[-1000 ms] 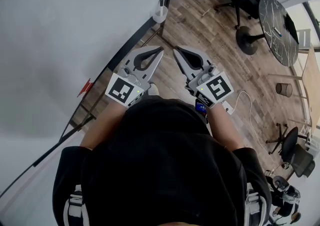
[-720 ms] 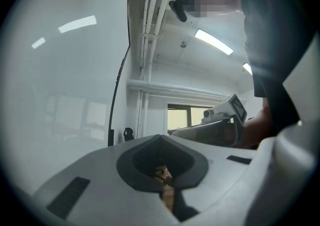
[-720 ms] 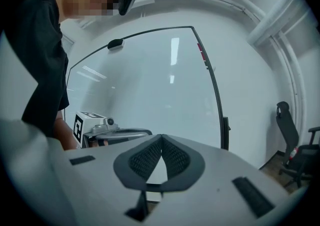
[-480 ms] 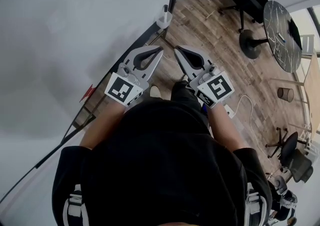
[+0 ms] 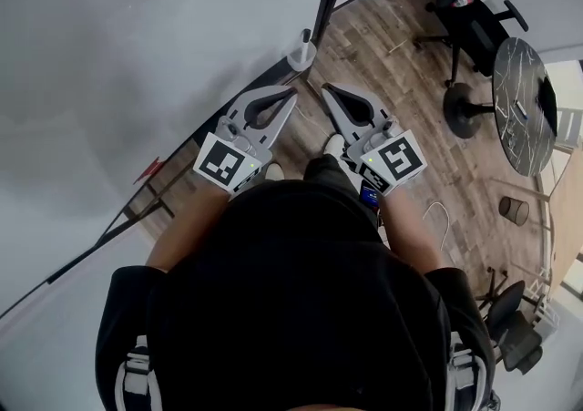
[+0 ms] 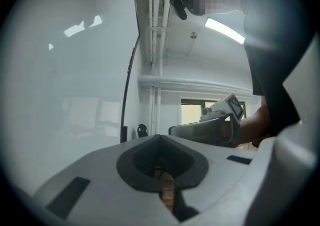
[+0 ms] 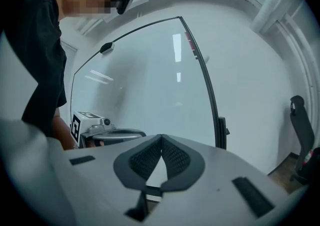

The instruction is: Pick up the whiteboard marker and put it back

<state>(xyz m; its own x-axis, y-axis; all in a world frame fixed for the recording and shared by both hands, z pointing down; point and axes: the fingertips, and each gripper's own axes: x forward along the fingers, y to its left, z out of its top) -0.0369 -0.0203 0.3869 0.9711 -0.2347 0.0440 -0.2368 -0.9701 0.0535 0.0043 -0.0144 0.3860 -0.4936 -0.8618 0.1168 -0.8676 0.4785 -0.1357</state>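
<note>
2 grippers, jaws together: left gripper (image 5: 291, 91), right gripper (image 5: 326, 89), near whiteboard (image 5: 137, 35).

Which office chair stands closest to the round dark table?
The black chair at the top of the head view; the other chairs stand at the lower right.

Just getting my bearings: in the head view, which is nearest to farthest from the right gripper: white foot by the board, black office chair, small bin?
From the right gripper:
1. white foot, just ahead of its tips.
2. black office chair, upper right.
3. small bin, far right.
</note>
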